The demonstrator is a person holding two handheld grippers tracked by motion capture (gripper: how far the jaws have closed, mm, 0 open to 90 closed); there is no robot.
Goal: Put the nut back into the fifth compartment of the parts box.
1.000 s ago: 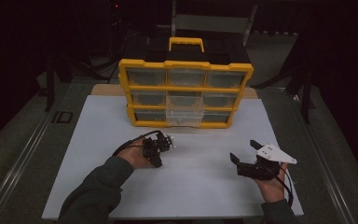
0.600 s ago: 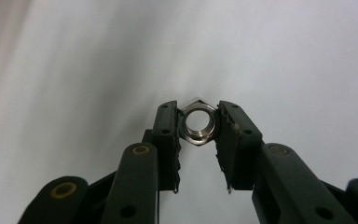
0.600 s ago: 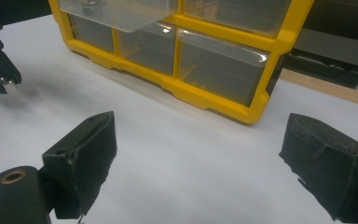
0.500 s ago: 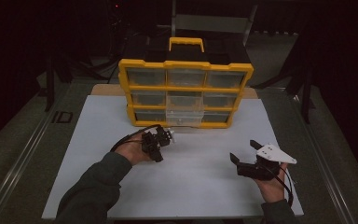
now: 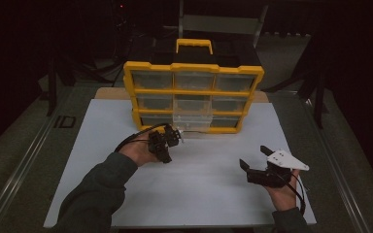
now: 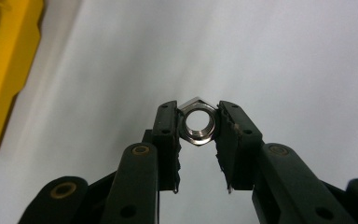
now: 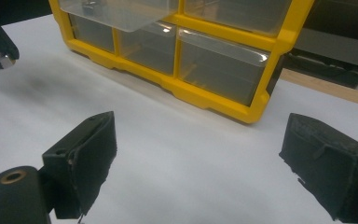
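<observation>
A silver hex nut (image 6: 196, 122) is clamped between the pads of my left gripper (image 6: 197, 122), held above the white mat. In the high view that left gripper (image 5: 173, 137) hovers just in front of the yellow drawer organizer (image 5: 194, 92), near a clear drawer (image 5: 192, 123) pulled partly out of the bottom row. The right gripper view also catches the nut (image 7: 4, 59) at its far left. My right gripper (image 5: 254, 158) rests low at the mat's right side, jaws wide open with nothing between them (image 7: 200, 163).
The organizer (image 7: 186, 88) stands upright at the back of the white mat (image 5: 126, 126), with a yellow carry handle (image 5: 194, 44) on top. Bare mat lies between the two hands. Dark table surface surrounds the mat on both sides.
My left gripper has risen slightly with the nut and edged toward the pulled-out drawer. The right gripper has stayed where it was.
</observation>
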